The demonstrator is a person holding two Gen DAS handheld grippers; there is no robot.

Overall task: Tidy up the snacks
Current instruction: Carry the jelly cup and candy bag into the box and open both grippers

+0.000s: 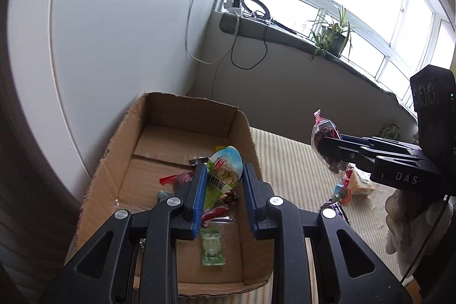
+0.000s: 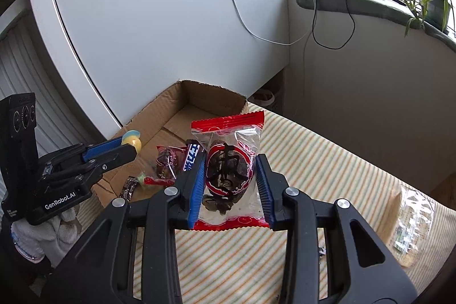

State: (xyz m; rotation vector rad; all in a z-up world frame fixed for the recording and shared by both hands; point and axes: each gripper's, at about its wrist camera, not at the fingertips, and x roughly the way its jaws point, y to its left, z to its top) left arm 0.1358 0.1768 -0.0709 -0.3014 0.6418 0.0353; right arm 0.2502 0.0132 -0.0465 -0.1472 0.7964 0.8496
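My left gripper (image 1: 223, 175) is shut on a green and blue snack packet (image 1: 225, 173) and hangs over the open cardboard box (image 1: 114, 155). Inside the box lie several wrapped snacks, among them a green packet (image 1: 212, 247) and red wrappers (image 1: 175, 179). My right gripper (image 2: 230, 175) is shut on a clear packet with red ends and dark fruit inside (image 2: 229, 170), held above the striped cloth just right of the cardboard box (image 2: 159, 110). In the left wrist view that red-ended packet (image 1: 323, 133) sits in the right gripper (image 1: 330, 146) to the right of the box. The left gripper (image 2: 125, 150) shows at the left of the right wrist view.
A striped cloth (image 1: 293, 161) covers the surface. More loose snacks (image 1: 349, 187) lie on it to the right of the box. A clear plastic bag (image 2: 413, 221) sits at the right edge. A white cabinet stands behind the box, and a windowsill with a plant (image 1: 333, 36) and cables lies beyond.
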